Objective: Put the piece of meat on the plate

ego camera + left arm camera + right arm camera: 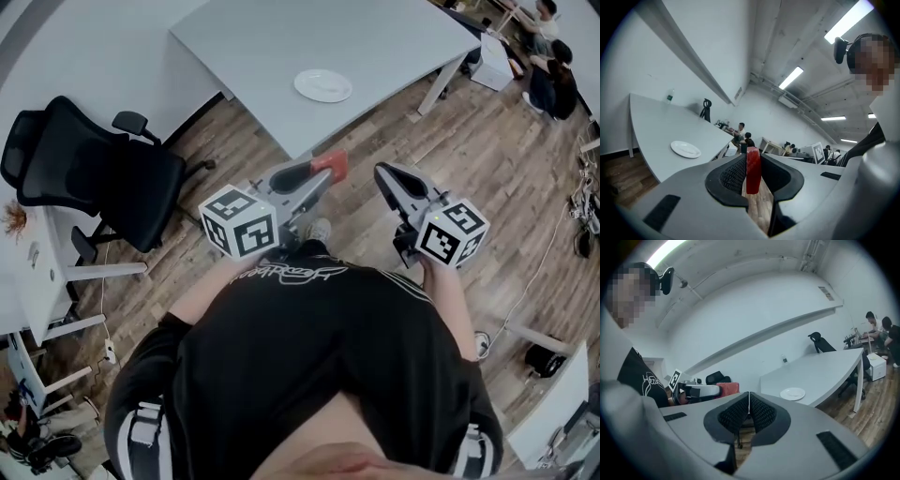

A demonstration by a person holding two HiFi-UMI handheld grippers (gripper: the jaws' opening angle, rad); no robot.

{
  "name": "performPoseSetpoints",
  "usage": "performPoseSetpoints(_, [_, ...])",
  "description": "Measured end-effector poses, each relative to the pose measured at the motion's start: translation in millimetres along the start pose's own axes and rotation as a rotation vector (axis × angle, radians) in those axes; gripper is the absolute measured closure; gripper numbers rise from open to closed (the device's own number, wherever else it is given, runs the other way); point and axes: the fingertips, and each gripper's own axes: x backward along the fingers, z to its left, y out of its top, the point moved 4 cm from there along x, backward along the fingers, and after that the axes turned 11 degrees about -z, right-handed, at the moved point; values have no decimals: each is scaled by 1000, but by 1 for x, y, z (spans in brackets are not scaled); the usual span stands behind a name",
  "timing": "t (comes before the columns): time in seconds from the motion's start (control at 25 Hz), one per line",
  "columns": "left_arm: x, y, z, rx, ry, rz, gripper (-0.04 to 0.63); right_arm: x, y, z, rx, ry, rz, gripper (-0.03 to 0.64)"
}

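Clamped edge-on in the left tool, short of the near corner of the tabletop and the plate, the piece of meat looks light, soft, slippery, best pinched mid-slab; the right tool is closed, empty.

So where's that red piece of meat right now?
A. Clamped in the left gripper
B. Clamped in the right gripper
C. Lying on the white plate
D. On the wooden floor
A: the left gripper view shows the red piece of meat pinched between the pads of the left gripper, while the white plate lies apart on the table and the right gripper is shut on nothing.
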Motion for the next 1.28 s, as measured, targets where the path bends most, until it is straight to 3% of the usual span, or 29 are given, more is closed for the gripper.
performPoseSetpoints(0.2, [-36, 30, 63, 23, -21, 26, 502, -61, 15, -41, -20, -33, 8, 607])
performPoseSetpoints(0.64, [-96, 53, 167, 78, -26, 76, 502, -145, 17, -113, -70, -95, 32, 607])
performPoseSetpoints(1.28, [-146, 47, 225, 101, -66, 141, 502, -174, 0, -161, -120, -188, 49, 607])
